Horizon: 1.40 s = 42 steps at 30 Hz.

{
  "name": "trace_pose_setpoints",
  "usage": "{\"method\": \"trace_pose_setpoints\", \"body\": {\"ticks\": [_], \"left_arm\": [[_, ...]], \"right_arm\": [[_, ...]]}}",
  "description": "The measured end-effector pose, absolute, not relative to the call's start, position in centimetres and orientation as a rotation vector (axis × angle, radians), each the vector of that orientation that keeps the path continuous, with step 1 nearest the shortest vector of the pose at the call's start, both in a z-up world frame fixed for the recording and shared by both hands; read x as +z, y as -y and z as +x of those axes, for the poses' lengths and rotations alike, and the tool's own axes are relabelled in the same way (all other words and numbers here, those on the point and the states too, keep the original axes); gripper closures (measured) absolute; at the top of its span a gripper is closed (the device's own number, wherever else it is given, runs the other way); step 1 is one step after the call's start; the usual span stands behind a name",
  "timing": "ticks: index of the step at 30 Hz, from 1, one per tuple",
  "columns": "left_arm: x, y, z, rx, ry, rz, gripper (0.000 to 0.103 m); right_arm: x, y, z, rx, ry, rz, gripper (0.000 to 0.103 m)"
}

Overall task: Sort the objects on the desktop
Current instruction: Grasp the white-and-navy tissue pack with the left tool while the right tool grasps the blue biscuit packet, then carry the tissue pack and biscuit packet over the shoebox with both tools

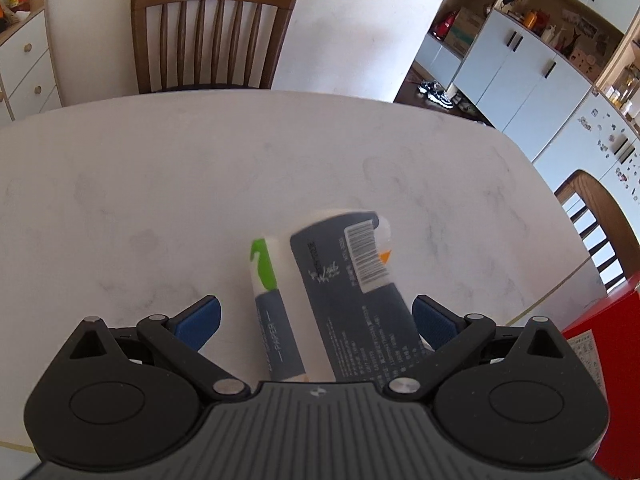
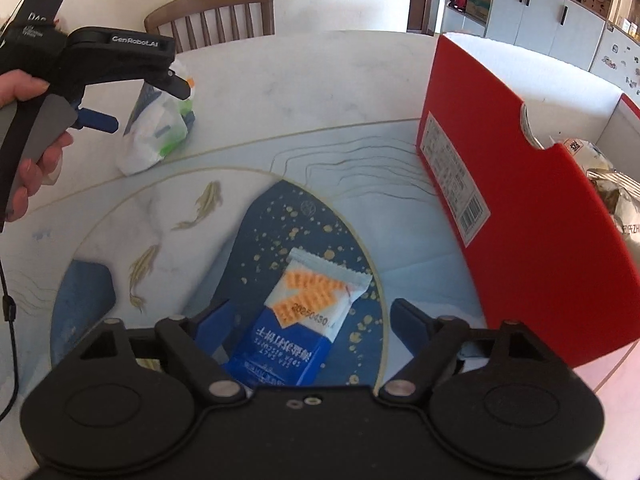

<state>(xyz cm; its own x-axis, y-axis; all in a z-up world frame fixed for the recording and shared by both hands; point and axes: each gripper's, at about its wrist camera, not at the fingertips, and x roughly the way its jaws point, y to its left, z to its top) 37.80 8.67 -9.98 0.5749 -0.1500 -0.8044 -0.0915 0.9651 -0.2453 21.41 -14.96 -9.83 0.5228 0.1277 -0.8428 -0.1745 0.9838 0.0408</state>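
Note:
In the left wrist view a tissue pack (image 1: 332, 296), grey-blue and white with a green patch, lies on the white table (image 1: 160, 184) between the fingers of my open left gripper (image 1: 316, 318); the right pad (image 1: 434, 320) is close to it. In the right wrist view my open right gripper (image 2: 308, 326) straddles a blue-and-white cracker packet (image 2: 304, 320) lying on a dark blue patterned mat (image 2: 280, 240). The left gripper (image 2: 96, 120) and tissue pack (image 2: 156, 136) show at the upper left there.
A red open box (image 2: 520, 184) with bagged items inside stands right of the packet; its corner also shows in the left wrist view (image 1: 592, 328). Wooden chairs (image 1: 212, 36) stand at the table's far side and right. Cabinets line the right wall.

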Motion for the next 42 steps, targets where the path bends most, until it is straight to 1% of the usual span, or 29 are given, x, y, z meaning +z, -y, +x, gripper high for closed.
{"method": "trace_pose_setpoints", "body": {"ticks": [2,6,8,9,11,12,14,15,16,18,20,22,26,37,42], "left_arm": [[-10.2,-8.3,37.9,-0.036,-0.967,-0.267,0.001],[-10.6,-8.0,37.7,-0.041,-0.972,-0.255,0.002],[-10.6,-7.6,37.6,-0.049,-0.97,-0.233,0.004],[-10.6,-7.6,37.5,-0.049,-0.965,-0.224,0.007],[-10.5,-7.5,37.2,-0.052,-0.958,-0.209,0.017],[-10.4,-7.4,37.1,-0.053,-0.956,-0.201,0.019],[-10.4,-7.3,36.8,-0.057,-0.952,-0.184,0.033],[-10.4,-7.2,36.7,-0.059,-0.95,-0.165,0.035],[-10.4,-7.1,36.4,-0.064,-0.947,-0.15,0.041],[-10.3,-7.1,36.2,-0.072,-0.943,-0.14,0.045],[-10.4,-6.7,36.2,-0.076,-0.938,-0.139,0.049],[-10.5,-6.4,35.9,-0.082,-0.932,-0.134,0.052],[-10.7,-5.9,34.3,-0.097,-0.92,-0.1,0.054],[-10.4,-5.1,27.4,-0.165,-0.919,-0.091,0.054],[-9.6,-4.8,24.7,-0.185,-0.913,-0.097,0.056]], "right_arm": [[-10.0,14.9,21.3,0.176,-1.012,-0.059,0.024],[-10.1,14.8,21.1,0.172,-1.004,-0.076,0.025],[-10.0,14.9,21.1,0.169,-1.004,-0.073,0.026],[-10.1,14.8,21.1,0.169,-1.003,-0.074,0.027],[-10.1,14.8,21.0,0.169,-1.002,-0.073,0.033],[-10.0,14.8,21.0,0.171,-1.001,-0.074,0.035],[-10.0,14.7,21.0,0.176,-0.997,-0.076,0.044],[-10.0,14.7,21.0,0.181,-0.994,-0.08,0.045],[-9.9,14.7,20.9,0.186,-0.994,-0.083,0.047],[-9.9,14.7,20.9,0.188,-0.994,-0.082,0.053],[-9.8,14.7,20.9,0.189,-0.994,-0.08,0.061],[-9.7,14.7,20.9,0.191,-0.997,-0.079,0.063],[-9.7,14.9,20.7,0.197,-0.996,-0.085,0.066],[-8.8,15.5,19.5,0.193,-0.99,-0.071,0.066],[-7.8,15.8,18.7,0.188,-0.975,-0.062,0.066]]}}
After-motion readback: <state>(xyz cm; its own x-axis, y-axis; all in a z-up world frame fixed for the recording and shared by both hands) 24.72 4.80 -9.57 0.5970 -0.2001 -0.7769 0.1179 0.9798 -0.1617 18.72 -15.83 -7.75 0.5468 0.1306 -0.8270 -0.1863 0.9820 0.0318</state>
